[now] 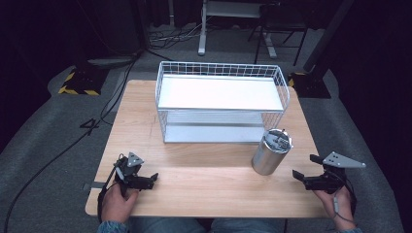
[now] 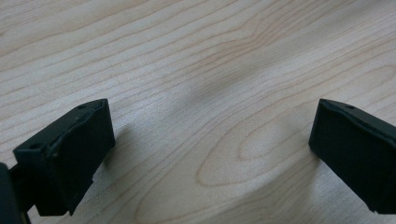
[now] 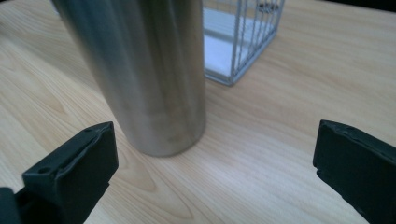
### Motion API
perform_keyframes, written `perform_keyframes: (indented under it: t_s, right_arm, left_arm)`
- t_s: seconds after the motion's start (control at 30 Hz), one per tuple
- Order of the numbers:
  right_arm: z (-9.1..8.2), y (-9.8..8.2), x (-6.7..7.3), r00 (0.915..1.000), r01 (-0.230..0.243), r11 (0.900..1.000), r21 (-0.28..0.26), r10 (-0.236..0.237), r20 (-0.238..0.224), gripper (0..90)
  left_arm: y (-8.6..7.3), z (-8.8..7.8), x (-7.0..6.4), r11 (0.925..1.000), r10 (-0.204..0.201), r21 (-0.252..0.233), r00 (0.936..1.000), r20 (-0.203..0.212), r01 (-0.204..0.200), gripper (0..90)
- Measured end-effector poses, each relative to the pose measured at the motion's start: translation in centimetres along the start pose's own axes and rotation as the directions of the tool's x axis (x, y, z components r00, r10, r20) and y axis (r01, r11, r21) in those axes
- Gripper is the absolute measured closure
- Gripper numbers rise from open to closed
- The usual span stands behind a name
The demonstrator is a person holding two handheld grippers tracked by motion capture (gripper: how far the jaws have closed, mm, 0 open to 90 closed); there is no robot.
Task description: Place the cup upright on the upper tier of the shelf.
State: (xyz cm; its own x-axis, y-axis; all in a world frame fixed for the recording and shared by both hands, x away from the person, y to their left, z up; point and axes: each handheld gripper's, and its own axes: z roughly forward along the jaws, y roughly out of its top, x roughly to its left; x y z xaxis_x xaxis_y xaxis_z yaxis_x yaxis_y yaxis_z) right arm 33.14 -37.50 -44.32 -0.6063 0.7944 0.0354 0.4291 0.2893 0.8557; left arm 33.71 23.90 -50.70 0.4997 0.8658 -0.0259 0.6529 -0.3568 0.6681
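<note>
Ahead of the right gripper's (image 3: 215,168) jaws (spread wide) stands the steel canister (image 3: 140,70).

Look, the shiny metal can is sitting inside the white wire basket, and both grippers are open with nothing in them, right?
Not quite. The metal can stands on the wooden table, outside the wire basket, by its front right corner, as the high view shows. The rest is right: the left gripper and right gripper are both open and hold nothing.

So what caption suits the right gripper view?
Open right gripper faces a steel cup beside a wire basket.
</note>
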Motion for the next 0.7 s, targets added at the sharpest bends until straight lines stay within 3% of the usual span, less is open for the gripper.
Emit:
perform_keyframes:
  t_s: [0.33, 0.5, 0.7]
  right_arm:
    - [-0.6, 1.7, 1.6, 0.9968, 0.059, 0.995, -0.078, -0.063, -0.049, 0.0]
    - [-0.8, 1.9, 2.2, 0.9953, 0.070, 0.989, -0.133, -0.078, -0.057, 0.0]
    - [-0.7, 2.3, 2.6, 0.9943, 0.070, 0.987, -0.148, -0.081, -0.069, 0.0]
  left_arm:
    - [0.0, 0.0, 0.0, 1.0000, 0.000, 0.000, 1.0000, 0.000, 0.000, 0.5]
    - [0.0, 0.0, 0.0, 1.0000, 0.001, 0.000, 1.0000, 0.000, -0.001, 0.6]
    - [0.0, 0.0, 0.0, 1.0000, 0.000, 0.000, 1.0000, 0.000, 0.000, 0.6]
